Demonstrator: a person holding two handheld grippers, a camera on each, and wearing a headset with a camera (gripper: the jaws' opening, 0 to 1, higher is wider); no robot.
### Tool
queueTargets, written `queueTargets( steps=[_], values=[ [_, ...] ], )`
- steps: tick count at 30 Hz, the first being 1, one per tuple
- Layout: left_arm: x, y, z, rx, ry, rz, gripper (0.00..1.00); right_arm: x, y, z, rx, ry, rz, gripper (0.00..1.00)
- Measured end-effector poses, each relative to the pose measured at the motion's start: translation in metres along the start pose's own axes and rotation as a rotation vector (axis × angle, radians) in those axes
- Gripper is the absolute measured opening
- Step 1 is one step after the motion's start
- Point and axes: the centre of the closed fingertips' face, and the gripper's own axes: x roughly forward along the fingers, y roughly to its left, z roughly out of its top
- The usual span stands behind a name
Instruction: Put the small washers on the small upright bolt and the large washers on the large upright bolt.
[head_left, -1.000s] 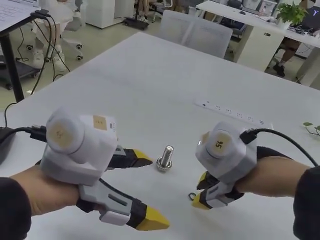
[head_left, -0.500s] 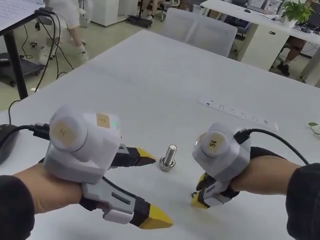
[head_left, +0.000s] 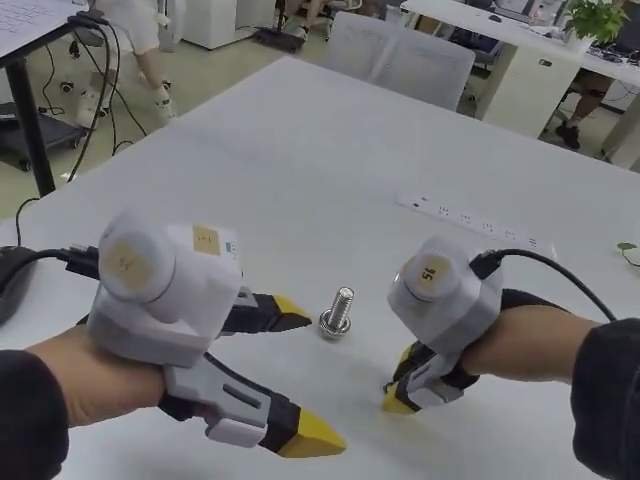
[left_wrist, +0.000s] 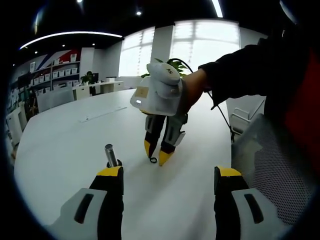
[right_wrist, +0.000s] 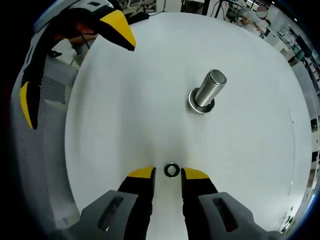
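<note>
White table (head_left: 300, 150) runs under both grippers, bare and smooth, which matters for the pick I'm lining up. Nearest me, the left gripper (head_left: 305, 375) hangs just above the top with its jaws spread wide and nothing between them.

The right gripper (right_wrist: 168, 173) is tipped down at the table, jaws drawn narrow, with its yellow tips on either side of a washer (right_wrist: 172, 170) that lies flat just at their ends. I see a sliver of gap on each side, so I judge the washer bracketed, not pinched.

That washer is a thin metal ring. I expect it to be light, rigid and hard-edged, and probably slick on this smooth top. It has no give, so the pads won't bite into it. If I close off-centre it may skate out or flip. I'd take it across its outer rim, tips low against the table, squeezing squarely through its middle. Then I'd lift it level, leaving the hole clear for threading.

Beyond it, near but apart, the bolt (right_wrist: 207, 90) stands upright on its head, thread up. There is a ring at its base, and I cannot tell whether that is a washer or a flange. Nor can I tell whether this is the small or the large bolt.

Further back a power strip (head_left: 470, 222) lies on the table, and past the far edge stands a chair (head_left: 400, 60).
</note>
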Motion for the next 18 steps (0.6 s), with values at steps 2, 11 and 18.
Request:
queueTargets(
  steps=[2, 11, 18],
  values=[
    [0.0002, -0.0002, -0.0002, 0.001, 0.001, -0.001, 0.73, 0.0004, -0.0023, 0.0004, 0.007, -0.001, -0.002, 0.21],
    [0.0000, 0.0000, -0.0014, -0.002, 0.004, -0.001, 0.73, 0.0007, -0.0048, 0.0004, -0.003, -0.005, -0.010, 0.17],
    [0.0001, 0.0014, -0.0018, 0.000, 0.007, 0.000, 0.73, 0.0006, -0.0036, 0.0000, -0.010, -0.007, -0.012, 0.15]
  ],
)
